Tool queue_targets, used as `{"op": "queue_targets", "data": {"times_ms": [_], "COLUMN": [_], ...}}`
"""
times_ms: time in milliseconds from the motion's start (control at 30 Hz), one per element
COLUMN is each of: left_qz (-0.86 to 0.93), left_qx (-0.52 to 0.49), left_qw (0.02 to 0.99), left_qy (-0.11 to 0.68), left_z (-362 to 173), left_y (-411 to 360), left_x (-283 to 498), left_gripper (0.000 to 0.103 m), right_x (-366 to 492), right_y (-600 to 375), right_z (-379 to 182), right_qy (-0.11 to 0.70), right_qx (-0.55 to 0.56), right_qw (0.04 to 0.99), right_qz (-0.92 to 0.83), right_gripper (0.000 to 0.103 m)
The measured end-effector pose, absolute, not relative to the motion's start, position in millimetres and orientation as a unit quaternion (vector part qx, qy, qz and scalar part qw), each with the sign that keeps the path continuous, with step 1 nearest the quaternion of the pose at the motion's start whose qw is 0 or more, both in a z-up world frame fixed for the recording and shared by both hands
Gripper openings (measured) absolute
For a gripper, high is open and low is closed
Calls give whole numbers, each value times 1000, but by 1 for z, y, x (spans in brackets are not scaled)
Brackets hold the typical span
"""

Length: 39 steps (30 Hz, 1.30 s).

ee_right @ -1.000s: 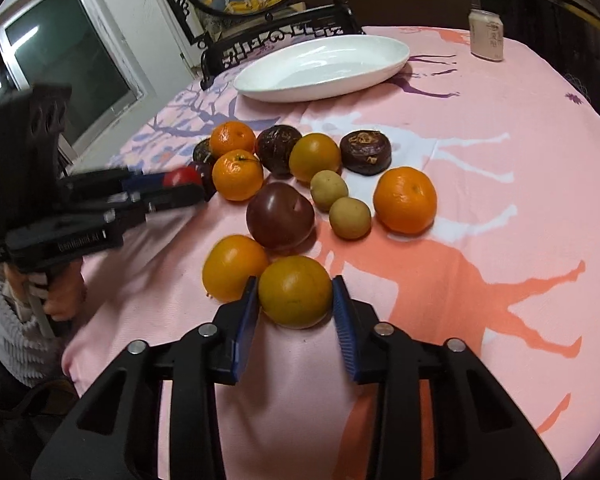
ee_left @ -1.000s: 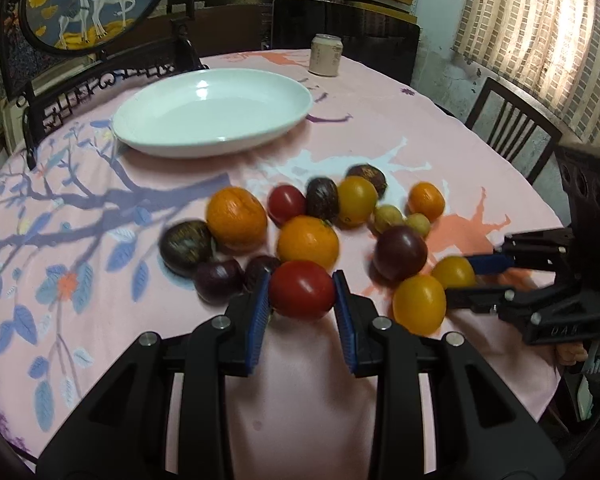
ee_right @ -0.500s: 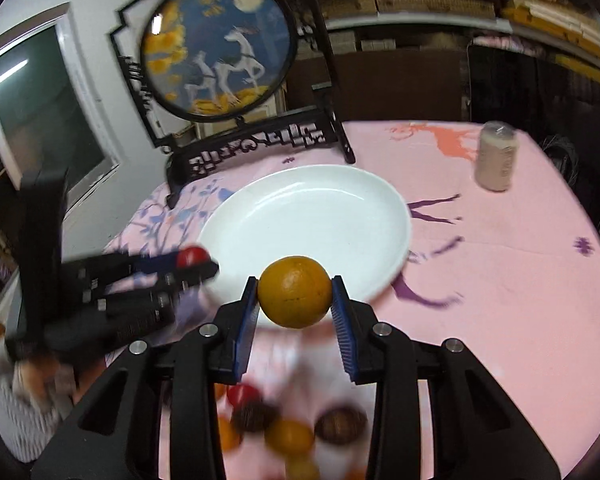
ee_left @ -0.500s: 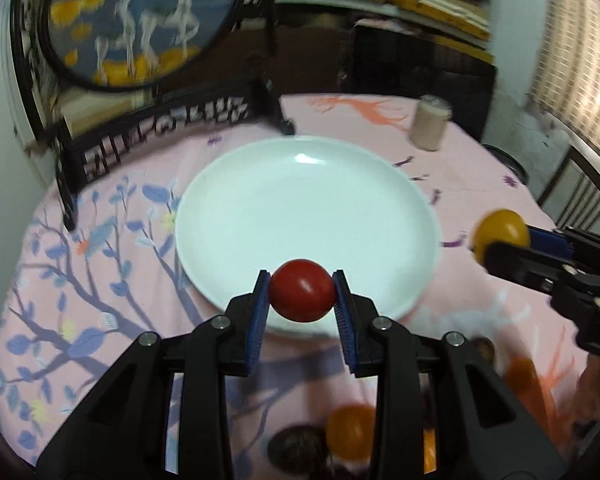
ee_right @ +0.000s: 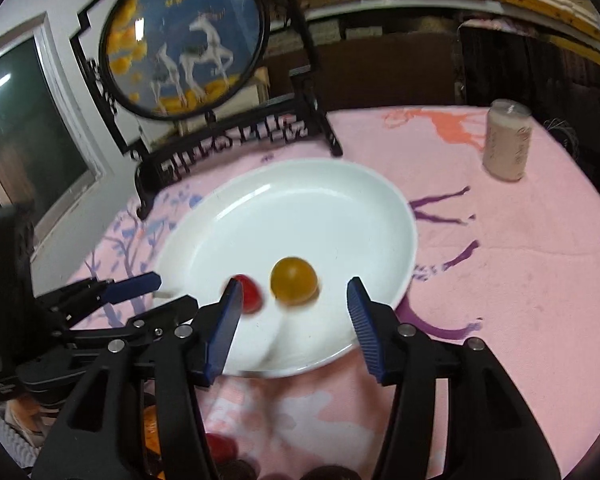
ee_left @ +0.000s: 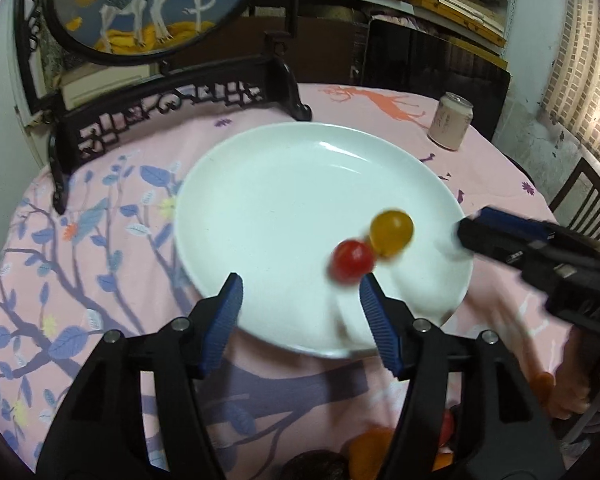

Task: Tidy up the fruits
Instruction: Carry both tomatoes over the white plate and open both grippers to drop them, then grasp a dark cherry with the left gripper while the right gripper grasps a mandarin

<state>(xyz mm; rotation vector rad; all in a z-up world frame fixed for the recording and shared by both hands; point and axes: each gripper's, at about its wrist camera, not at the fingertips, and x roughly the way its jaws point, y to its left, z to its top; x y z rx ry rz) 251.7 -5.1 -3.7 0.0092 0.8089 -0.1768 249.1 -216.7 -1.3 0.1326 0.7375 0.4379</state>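
A smooth round red fruit (ee_left: 352, 261) and a shiny round yellow fruit (ee_left: 392, 231) are lying side by side on the smooth white plate (ee_left: 260, 208). The ridged blue jaws of the left hand-held gripper (ee_left: 300, 312) and the right hand-held gripper (ee_right: 294, 312) are being opened, with nothing pinched. The worktop (ee_left: 100, 248) is being covered by a soft pink cloth.

Tablecloth (ee_left: 112, 264): pink, w/ blue-purple branch & leaf print on left side, orange deer print at far edge; covers round table.
Can (ee_right: 507, 145): pale, upright, on cloth at far right, well apart from other items.
Round screen (ee_right: 184, 38): dark blue panel, white deer & orange foliage; set in black carved stand (ee_left: 172, 100) at far edge of table.
Window (ee_right: 24, 128): left wall, dark pane.
Shelves (ee_left: 440, 0): rear wall, stacked flat items; detail unclear.
Chair (ee_left: 588, 204): dark, at right of table.
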Motion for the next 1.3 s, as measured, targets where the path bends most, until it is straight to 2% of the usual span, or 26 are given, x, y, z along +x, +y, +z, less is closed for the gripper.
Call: {"op": "queue_targets", "data": {"times_ms": [133, 200, 267, 400, 633, 900, 1200, 1267, 1300], "left_qz": [-74, -76, -80, -92, -97, -118, -197, -209, -217], "left_qx": [10, 11, 20, 53, 102, 76, 105, 97, 94], "left_qw": [923, 929, 934, 937, 940, 927, 916, 913, 912], "left_qy": [377, 362, 349, 334, 311, 348, 332, 336, 336], "left_z": [4, 11, 12, 4, -5, -20, -21, -21, -21], "left_y": [2, 3, 1, -9, -21, -5, -29, -28, -29], "left_x": [232, 216, 197, 152, 107, 99, 78, 78, 77], "left_gripper": [66, 69, 73, 80, 86, 86, 86, 83, 76], "right_x": [217, 200, 181, 160, 140, 139, 140, 141, 141], "right_y": [-226, -233, -245, -267, -294, -299, -298, -298, -298], "right_z": [19, 24, 23, 6, -3, -6, -8, -8, -8], "right_qy": [316, 295, 278, 290, 295, 306, 314, 318, 318], "right_qx": [48, 42, 44, 54, 102, 112, 115, 117, 118], "right_qw": [927, 937, 946, 946, 943, 938, 935, 933, 933], "right_qz": [199, 184, 164, 132, 119, 117, 122, 121, 122], "right_gripper": [61, 70, 75, 75, 75, 75, 75, 75, 75]}}
